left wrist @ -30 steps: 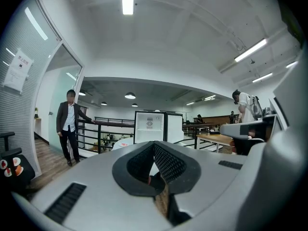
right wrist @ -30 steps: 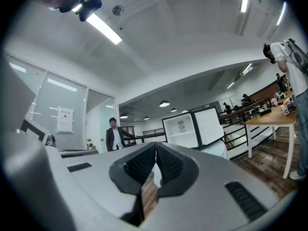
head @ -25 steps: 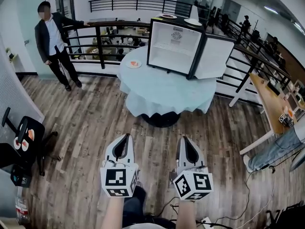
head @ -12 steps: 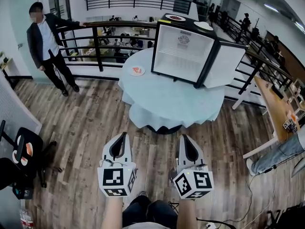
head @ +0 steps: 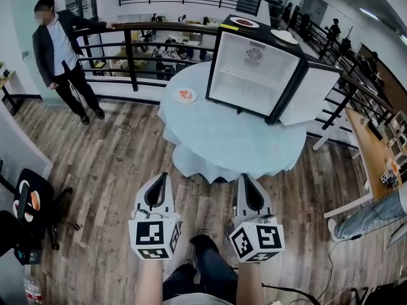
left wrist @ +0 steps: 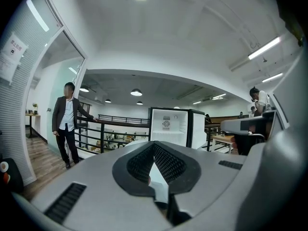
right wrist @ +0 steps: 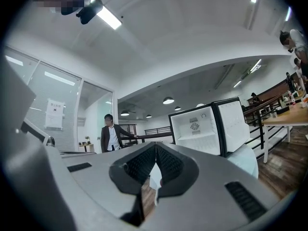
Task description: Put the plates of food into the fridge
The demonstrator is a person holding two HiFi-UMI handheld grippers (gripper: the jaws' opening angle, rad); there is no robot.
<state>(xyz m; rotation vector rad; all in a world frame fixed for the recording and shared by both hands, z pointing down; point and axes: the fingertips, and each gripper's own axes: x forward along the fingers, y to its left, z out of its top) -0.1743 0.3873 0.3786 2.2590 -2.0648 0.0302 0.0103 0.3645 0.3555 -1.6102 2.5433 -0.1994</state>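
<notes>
Small plate: the small plate (head: 185, 95), white with a bit of reddish food, lies flat on the cloth at the desk's far left, just left of the fridge and apart from it.
Plates up top: a red-topped plate (head: 245, 22) and a pale plate (head: 283, 37) sit on the roof of the fridge. What the pale one carries is too small to tell.
Handling: the plates are probably stiff and light, with a smooth rim that could slip between pads. They would chip if dropped, and the food looks loose, so each should travel level.
Where to hold: take the rim on the near side, one pad over and one under, clear of the food. The pair on the roof call for a higher reach.
Fridge: the fridge (head: 249, 75) is black-cased and white inside, and it stands on the desk. Its door (head: 311, 95) is swung wide to the right, and the shelves look bare from here.
Desk: the desk (head: 229, 138) is round and draped to its edge in pale blue.
Left tongs: the left tongs (head: 163, 182) are closed on nothing, held level over the wooden floor (head: 108, 164) short of the desk.
Right tongs: the right tongs (head: 246, 182) are likewise closed and empty, alongside the left.
Beyond: a person (head: 60, 49) stands by the railing (head: 159, 27), well apart from the desk.
</notes>
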